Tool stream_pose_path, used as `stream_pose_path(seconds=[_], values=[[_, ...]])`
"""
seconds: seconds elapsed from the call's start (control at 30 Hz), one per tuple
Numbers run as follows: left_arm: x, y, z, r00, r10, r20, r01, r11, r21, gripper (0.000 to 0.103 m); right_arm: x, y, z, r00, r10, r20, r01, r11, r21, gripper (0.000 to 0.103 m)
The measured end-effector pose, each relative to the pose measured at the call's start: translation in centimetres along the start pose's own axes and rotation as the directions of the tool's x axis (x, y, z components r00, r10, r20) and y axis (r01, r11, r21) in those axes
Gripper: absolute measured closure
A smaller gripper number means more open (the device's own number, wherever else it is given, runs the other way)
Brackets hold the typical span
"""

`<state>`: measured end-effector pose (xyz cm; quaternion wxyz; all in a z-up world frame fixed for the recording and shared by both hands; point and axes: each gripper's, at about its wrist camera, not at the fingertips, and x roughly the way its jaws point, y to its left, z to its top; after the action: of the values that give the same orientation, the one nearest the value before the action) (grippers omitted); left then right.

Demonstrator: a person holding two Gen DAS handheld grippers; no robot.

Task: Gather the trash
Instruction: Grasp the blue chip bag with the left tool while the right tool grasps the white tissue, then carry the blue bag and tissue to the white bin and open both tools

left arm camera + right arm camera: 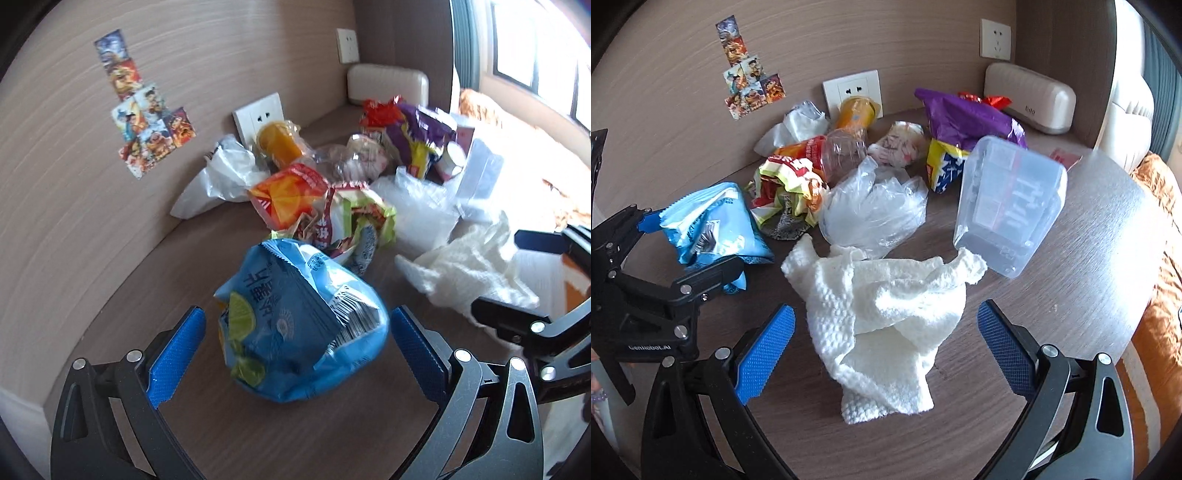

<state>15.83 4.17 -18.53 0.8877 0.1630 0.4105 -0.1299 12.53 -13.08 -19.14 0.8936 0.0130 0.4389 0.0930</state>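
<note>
From the left wrist, the left gripper (297,345) stands with its jaws wide open on either side of a blue bag (295,325), neither blue pad touching it. The bag lies on the brown wood-grain bench (258,435), crumpled and puffed, a glossy foil-film crisp packet with lime slices printed on it. It should be very light, springy and slippery; a pinch across the crimped top seam or a firm squeeze through the middle would likely hold better than a grip on the ballooned skin. Behind the bag sit more wrappers: an orange packet (284,192), a green-and-red wrapper (347,218) and a clear plastic bag (421,210). To the bag's right lies a white paper towel (469,269), with the other gripper's black arm near it.

From the right wrist, the right gripper (886,341) is likewise spread open, its jaws flanking the paper towel (886,321) without contact. The towel is soft, dimpled, limp and weightless; it will bunch under any pinch, so the thick folded middle looks the best hold. Beyond the towel are the clear bag (875,206) and a stiff translucent plastic box (1008,206), tilted, perhaps resting on one edge, though the distortion makes that uncertain. Left of the towel, the blue bag (713,225) sits between the left gripper's fingers.
</note>
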Motion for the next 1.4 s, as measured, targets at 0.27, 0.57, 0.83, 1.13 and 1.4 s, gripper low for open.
stream_pose_path(seconds=[0.27, 0.57, 0.83, 1.13, 1.4], values=[[0.4, 0.7, -0.1, 0.998, -0.052, 0.029, 0.052, 0.999, 0.008, 0.026, 0.5, 0.6, -0.2, 0.999, 0.013, -0.029, -0.013, 1.0, -0.001, 0.091], [-5.5, 2.0, 0.5, 0.99, -0.074, 0.119, 0.073, 0.997, 0.008, 0.027, -6.3, 1.4, 0.6, 0.996, 0.008, 0.091, -0.009, 1.0, 0.008, 0.091], [-10.1, -3.2, 3.4, 0.948, -0.212, 0.236, 0.185, 0.974, 0.133, 0.027, -13.9, -1.8, 0.0, 0.972, -0.098, 0.212, 0.074, 0.99, 0.12, 0.091], [-11.9, -15.0, 4.4, 0.901, -0.372, 0.224, 0.309, 0.911, 0.273, 0.027, -19.6, -11.2, -5.6, 0.948, -0.218, 0.232, 0.151, 0.95, 0.274, 0.091], [-10.6, -28.0, 4.1, 0.879, -0.462, 0.119, 0.393, 0.843, 0.366, 0.027, -21.9, -21.7, -12.3, 0.947, -0.282, 0.152, 0.205, 0.898, 0.39, 0.091]])
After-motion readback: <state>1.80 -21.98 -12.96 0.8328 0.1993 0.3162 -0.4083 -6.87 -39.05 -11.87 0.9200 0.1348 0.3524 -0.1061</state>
